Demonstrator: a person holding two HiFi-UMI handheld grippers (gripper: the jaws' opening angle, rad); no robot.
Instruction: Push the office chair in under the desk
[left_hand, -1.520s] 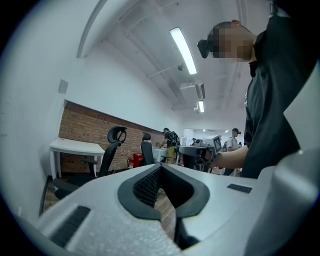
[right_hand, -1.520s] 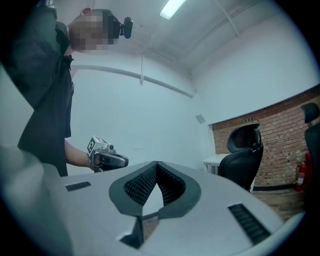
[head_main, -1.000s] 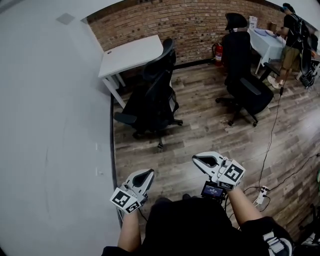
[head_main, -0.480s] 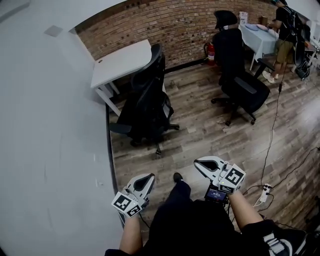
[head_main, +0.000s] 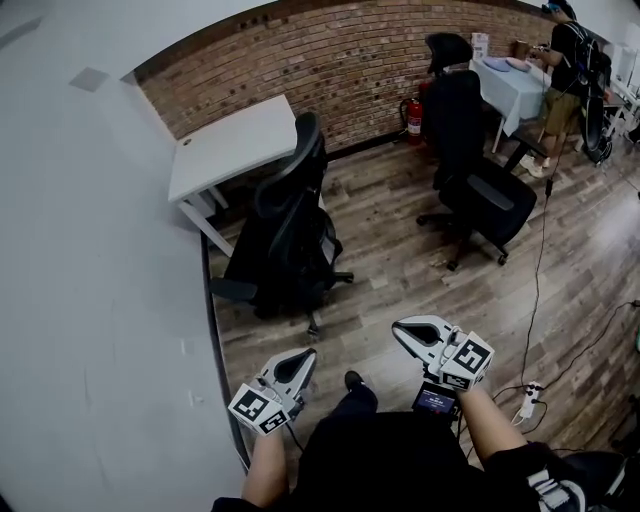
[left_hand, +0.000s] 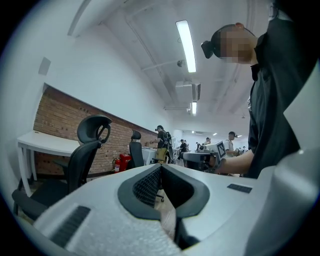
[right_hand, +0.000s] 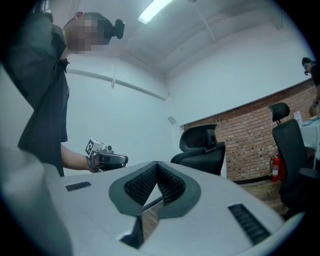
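Observation:
A black office chair (head_main: 290, 235) with a headrest stands on the wood floor, pulled out in front of a white desk (head_main: 235, 145) that sits in the corner against the brick wall. Both grippers are held low in front of the person, well short of the chair. My left gripper (head_main: 300, 358) is shut and empty, as is my right gripper (head_main: 403, 328). In the left gripper view the shut jaws (left_hand: 160, 167) point past the chair (left_hand: 87, 155) and desk (left_hand: 45, 145). The right gripper view shows its shut jaws (right_hand: 157, 165) and the chair (right_hand: 202, 147) beyond.
A second black chair (head_main: 480, 170) stands to the right, a red fire extinguisher (head_main: 413, 118) by the brick wall. A cloth-covered table (head_main: 510, 80) and a standing person (head_main: 560, 80) are at the far right. A cable and power strip (head_main: 525, 400) lie on the floor. A white wall (head_main: 100, 300) runs along the left.
The person has stepped forward: chair and desk sit lower and nearer in the head view, and a shoe now shows between the grippers. Both grippers stay shut.

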